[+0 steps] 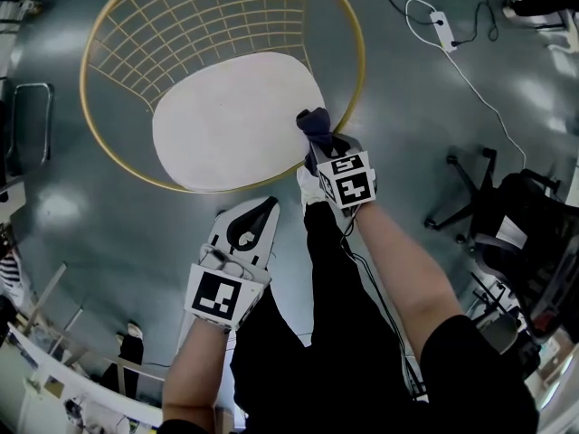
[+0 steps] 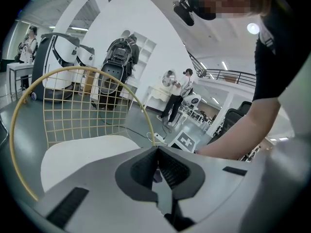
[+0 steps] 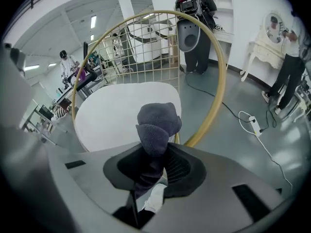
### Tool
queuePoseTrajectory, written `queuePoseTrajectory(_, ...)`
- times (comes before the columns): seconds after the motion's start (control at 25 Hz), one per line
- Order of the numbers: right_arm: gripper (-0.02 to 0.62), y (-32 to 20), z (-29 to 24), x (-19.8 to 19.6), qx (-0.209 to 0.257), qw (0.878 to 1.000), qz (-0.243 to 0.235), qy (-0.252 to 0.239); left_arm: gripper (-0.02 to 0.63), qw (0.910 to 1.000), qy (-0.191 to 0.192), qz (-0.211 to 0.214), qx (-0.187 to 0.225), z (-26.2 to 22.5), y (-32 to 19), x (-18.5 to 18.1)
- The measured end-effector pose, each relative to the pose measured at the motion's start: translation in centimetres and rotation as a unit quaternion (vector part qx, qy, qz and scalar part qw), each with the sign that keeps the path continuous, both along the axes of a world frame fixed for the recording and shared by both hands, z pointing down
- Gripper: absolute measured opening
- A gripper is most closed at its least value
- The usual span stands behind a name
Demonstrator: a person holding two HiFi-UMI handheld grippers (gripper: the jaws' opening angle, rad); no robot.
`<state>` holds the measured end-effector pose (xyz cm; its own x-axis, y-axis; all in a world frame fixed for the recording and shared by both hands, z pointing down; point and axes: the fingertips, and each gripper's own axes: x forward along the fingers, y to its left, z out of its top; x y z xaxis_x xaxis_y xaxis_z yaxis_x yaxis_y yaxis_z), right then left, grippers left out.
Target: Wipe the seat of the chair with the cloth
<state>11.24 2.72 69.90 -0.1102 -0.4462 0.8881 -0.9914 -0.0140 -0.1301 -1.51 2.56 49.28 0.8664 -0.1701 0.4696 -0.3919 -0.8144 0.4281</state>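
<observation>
Left gripper (image 1: 262, 213) nearest, fingers pressed together on nothing, held off the chair over the floor (image 1: 109, 233). Right gripper (image 1: 318, 152) ahead of it, fingers pinching a dark cloth (image 1: 314, 123) that bunches out past the tips. Cloth is at the near right edge of the white seat (image 1: 217, 125), just beside the gold rim (image 1: 360, 57); contact with seat unclear. Looks like the wipe is only starting or at the end of a pass: most of the seat lies beyond the cloth, no streaks or dirt show what's done. Wire back (image 1: 181, 16) further off, power strip (image 1: 442, 28) on floor far right
</observation>
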Motion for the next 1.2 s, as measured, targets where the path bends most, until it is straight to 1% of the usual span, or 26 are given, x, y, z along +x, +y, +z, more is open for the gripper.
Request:
queuePoseTrajectory(0.2, 0.105, -0.5, -1.4, 1.4, 0.003, 1.000, 0.023, 0.014, 0.017, 1.0000, 0.004, 0.006, 0.003, -1.1, 0.3, 0.5)
queuePoseTrajectory(0.32, 0.104, -0.8, -1.9, 2.0, 0.010, 0.999, 0.033, 0.014, 0.017, 1.0000, 0.007, -0.001, 0.004, -1.2, 0.3, 0.2)
queuePoseTrajectory(0.52, 0.104, -1.9, -3.0, 1.6, 0.034, 0.999, 0.026, 0.005, 0.017, 0.9998, 0.007, -0.020, 0.003, -1.1, 0.1, -1.0)
queuePoseTrajectory(0.6, 0.104, -3.0, -3.4, 0.1, 0.044, 0.999, 0.018, 0.000, 0.017, 0.9996, 0.006, -0.028, 0.003, -1.0, -0.3, -2.2)
queuePoseTrajectory(0.72, 0.104, -5.0, -3.7, -3.5, 0.055, 0.998, 0.003, -0.010, 0.017, 0.9991, 0.002, -0.042, 0.002, -0.7, -1.3, -4.8)
queuePoseTrajectory(0.84, 0.104, -6.7, -3.8, -6.4, 0.062, 0.998, -0.016, -0.028, 0.017, 0.9985, -0.006, -0.054, 0.004, -0.5, -2.1, -6.2)
queuePoseTrajectory(1.04, 0.104, -10.3, -3.3, -12.7, 0.071, 0.994, -0.054, -0.059, 0.017, 0.9966, -0.013, -0.081, 0.006, 0.0, -4.3, -9.7)
queuePoseTrajectory(1.2, 0.104, -12.7, -2.9, -17.3, 0.075, 0.991, -0.075, -0.078, 0.017, 0.9950, -0.020, -0.098, 0.011, 0.3, -5.9, -13.0)
